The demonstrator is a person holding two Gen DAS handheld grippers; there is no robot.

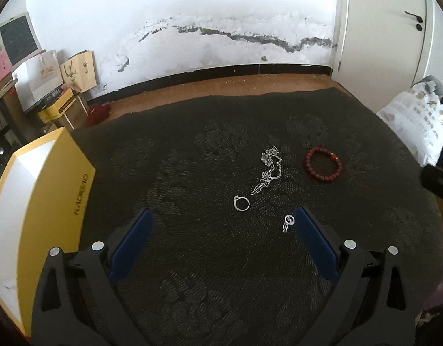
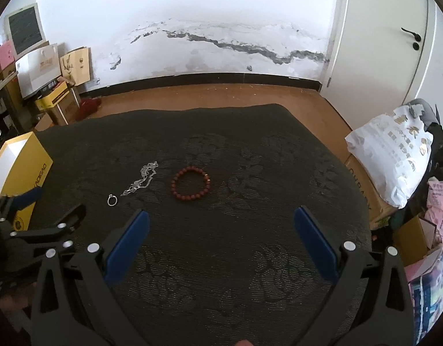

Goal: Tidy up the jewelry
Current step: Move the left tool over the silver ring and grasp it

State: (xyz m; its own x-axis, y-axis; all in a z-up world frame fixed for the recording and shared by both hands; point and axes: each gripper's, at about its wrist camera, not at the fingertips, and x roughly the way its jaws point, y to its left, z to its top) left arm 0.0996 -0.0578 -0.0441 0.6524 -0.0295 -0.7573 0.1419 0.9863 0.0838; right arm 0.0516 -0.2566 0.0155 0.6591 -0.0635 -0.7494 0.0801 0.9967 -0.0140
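On the dark patterned cloth (image 1: 207, 274) lie a silver ring (image 1: 241, 203), a silver chain (image 1: 268, 170), a red bead bracelet (image 1: 323, 165) and a small silver pendant (image 1: 288, 222) close to my left gripper's right finger. My left gripper (image 1: 223, 219) is open and empty, just short of the ring. An open yellow box (image 1: 45, 201) with a white inside stands to its left. In the right wrist view my right gripper (image 2: 221, 220) is open and empty, short of the bracelet (image 2: 190, 182); the chain (image 2: 140, 179), ring (image 2: 112, 200) and box (image 2: 22, 170) lie left of it.
The cloth-covered surface (image 2: 279, 144) ends at a wooden floor (image 2: 207, 95) before a stained white wall. Boxes and paper bags (image 1: 48, 86) stack at the far left. A white printed bag (image 2: 394, 155) and cartons sit at the right edge. A door (image 2: 380, 43) is far right.
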